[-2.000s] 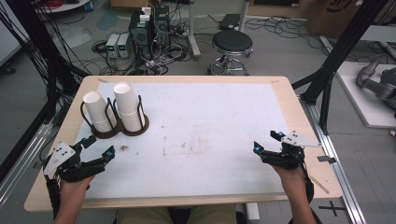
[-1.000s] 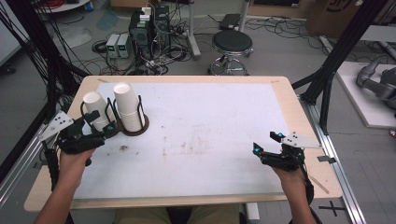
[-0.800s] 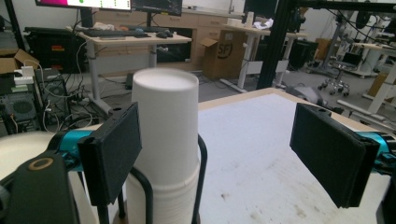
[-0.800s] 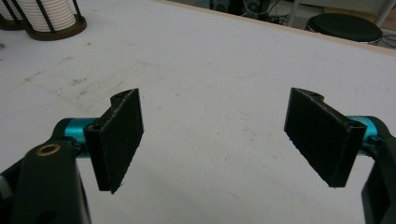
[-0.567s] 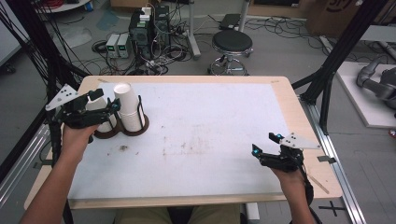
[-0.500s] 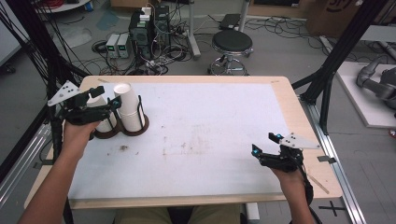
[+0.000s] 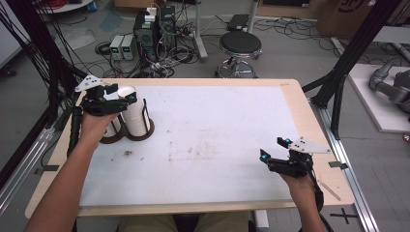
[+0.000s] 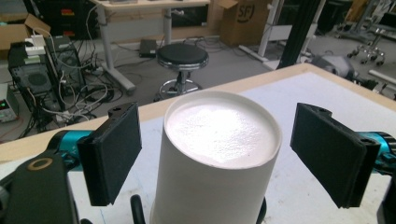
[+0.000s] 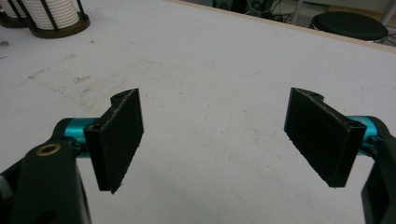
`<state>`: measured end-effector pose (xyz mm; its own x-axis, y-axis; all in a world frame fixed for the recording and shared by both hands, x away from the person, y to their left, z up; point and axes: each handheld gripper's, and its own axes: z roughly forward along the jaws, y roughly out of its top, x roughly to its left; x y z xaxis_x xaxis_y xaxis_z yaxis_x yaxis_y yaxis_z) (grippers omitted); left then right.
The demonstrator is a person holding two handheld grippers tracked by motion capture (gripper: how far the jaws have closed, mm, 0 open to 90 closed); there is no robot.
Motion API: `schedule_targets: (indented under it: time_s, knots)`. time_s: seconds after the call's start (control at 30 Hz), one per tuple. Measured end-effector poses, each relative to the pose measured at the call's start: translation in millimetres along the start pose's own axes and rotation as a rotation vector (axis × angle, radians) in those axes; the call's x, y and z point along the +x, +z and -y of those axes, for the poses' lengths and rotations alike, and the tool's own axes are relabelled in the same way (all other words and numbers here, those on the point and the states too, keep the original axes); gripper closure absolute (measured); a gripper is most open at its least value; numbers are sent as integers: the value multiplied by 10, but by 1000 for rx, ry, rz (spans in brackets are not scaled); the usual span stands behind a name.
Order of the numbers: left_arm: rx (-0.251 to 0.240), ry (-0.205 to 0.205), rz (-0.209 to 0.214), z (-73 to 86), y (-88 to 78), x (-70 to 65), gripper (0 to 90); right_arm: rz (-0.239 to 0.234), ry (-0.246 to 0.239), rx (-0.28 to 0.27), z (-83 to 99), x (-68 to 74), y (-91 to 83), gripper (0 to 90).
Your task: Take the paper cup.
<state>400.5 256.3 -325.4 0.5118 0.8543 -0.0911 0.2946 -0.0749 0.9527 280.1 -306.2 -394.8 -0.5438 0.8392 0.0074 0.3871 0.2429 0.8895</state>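
1. The left tongs (image 8: 215, 154) hang spread wide on either side of a white cup stack (image 8: 217, 158), both black pads clear of its sides with a gap to left and right.
2. In the high view the left tongs (image 7: 126, 99) hover at the table's far left corner, above the stack (image 7: 135, 113) in its dark wire holder (image 7: 145, 129); a second stack (image 7: 112, 128) stands just beside it, partly hidden by the hand (image 7: 94, 126).
3. The right tongs (image 9: 212, 140) are also spread wide with nothing between the pads, pointing over bare, scuffed white mat (image 9: 210, 60).
4. In the high view the right tongs (image 7: 271, 153) sit low near the table's (image 7: 309, 121) right edge, well apart from the stacks, held by the right hand (image 7: 300, 182).
5. From the right gripper view, the holder's base (image 9: 58, 29) shows far off at the upper left.
6. Beyond the table, a black stool (image 7: 240, 44) and tangled cables with electronics boxes (image 7: 154, 26) sit on the floor.
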Motion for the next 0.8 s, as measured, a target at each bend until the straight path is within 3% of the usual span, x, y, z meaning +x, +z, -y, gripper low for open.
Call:
schedule_targets:
  time_s: [0.23,0.37,0.67,0.8]
  knots:
    - [41,7,-22,40,87,1,252,3,-1,-2,13,-19,-19,206]
    - [34,13,-15,38,89,-9,320,5,2,-1,18,-23,-22,206]
    - [58,25,-30,-1,93,-32,330,3,1,2,19,-19,-12,206]
    - [41,22,-27,-26,81,-35,335,1,2,3,18,-16,-2,206]
